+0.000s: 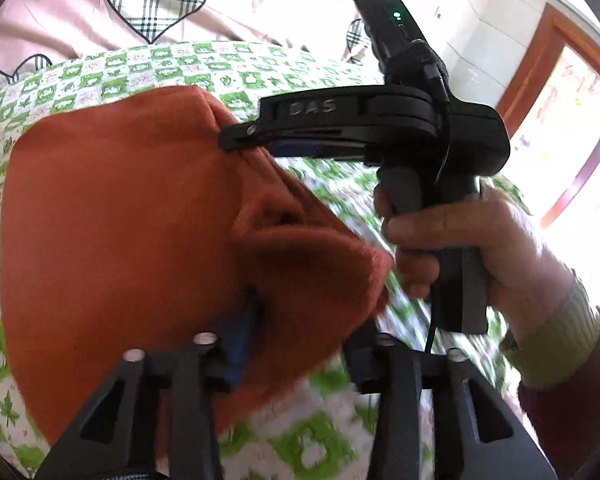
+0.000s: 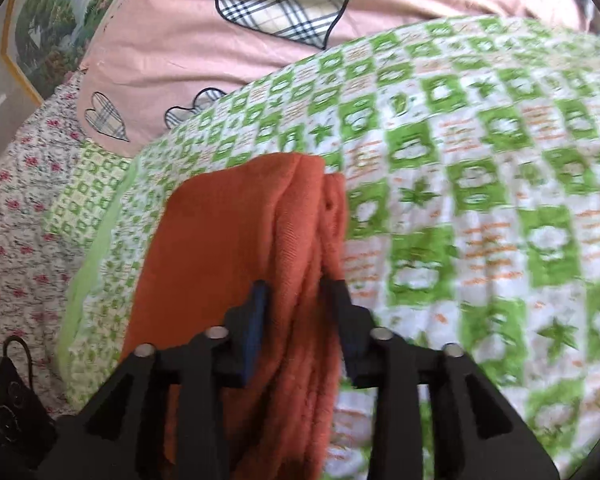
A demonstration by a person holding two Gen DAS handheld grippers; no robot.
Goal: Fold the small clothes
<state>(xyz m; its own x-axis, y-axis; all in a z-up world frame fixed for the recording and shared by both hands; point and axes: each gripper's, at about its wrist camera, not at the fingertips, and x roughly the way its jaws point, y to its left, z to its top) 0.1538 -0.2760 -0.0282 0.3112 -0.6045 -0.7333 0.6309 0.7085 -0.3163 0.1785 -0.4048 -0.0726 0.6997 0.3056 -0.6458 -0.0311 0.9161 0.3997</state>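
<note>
**Orange garment lies folded on the green checked sheet**

The green and white checked sheet (image 2: pixel 480 184) covers the bed, and a pink cover with plaid hearts (image 2: pixel 228 60) lies at its far edge. The folded orange garment (image 2: pixel 240 240) rests on the sheet. The right gripper (image 2: pixel 300 312) stands with its jaws apart around one folded edge, not pressing it. The left gripper (image 1: pixel 300 332) is also parted, the cloth loose between its fingers.

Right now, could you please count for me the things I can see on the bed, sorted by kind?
Orange garment: 1
Green-checked cover: 1
Pink heart-print quilt: 1
Floral sheet: 1
Handheld grippers: 2, the left gripper and the right gripper
Total: 6
</note>
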